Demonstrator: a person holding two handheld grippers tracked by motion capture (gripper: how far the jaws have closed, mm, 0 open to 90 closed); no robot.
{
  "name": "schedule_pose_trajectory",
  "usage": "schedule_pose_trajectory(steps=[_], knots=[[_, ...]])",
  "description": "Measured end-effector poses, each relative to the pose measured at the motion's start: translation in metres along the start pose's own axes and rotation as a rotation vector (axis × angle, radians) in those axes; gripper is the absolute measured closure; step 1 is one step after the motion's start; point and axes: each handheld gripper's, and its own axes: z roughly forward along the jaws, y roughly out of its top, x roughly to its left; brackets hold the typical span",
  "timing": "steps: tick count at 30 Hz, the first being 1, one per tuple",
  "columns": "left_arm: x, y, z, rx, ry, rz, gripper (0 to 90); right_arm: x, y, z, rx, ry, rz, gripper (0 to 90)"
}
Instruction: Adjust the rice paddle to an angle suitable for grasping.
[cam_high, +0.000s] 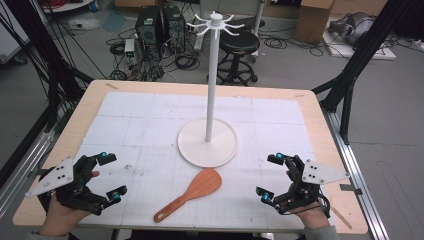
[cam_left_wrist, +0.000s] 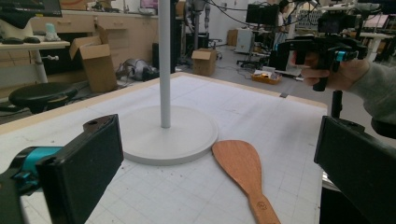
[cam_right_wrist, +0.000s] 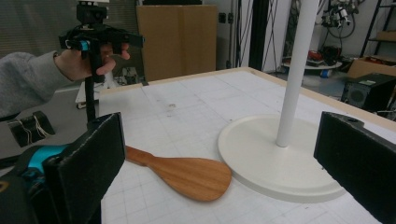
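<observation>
I hold my left gripper (cam_high: 111, 175) and right gripper (cam_high: 271, 176) low and apart, jaws wide, facing inward.

This is a lab or workshop. Beyond the bench (cam_high: 320, 130) stand computer towers (cam_high: 160, 27) amid tangled cables (cam_high: 150, 65), a black stool (cam_high: 239, 52) and cardboard boxes (cam_left_wrist: 95, 60). Farther off are desks with monitors (cam_left_wrist: 261, 13).

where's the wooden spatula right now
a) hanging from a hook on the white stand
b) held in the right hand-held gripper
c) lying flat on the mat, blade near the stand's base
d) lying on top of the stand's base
c: the spatula lies flat on the mat between the two open hand-held grippers, its blade close to the stand's base but not on it.
</observation>
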Motion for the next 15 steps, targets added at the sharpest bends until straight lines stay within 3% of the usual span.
schedule_pose_trajectory(steps=[11, 15], knots=[[0.0008, -0.0015, 0.0005, 0.008, 0.006, -0.005, 1.8, -0.0001, -0.0004, 0.0021, 0.004, -0.004, 0.004, 0.8], [0.0010, -0.0020, 0.0008, 0.011, 0.006, -0.005, 1.8, 0.0009, 0.0001, 0.0025, 0.011, -0.005, 0.000, 4.8]])
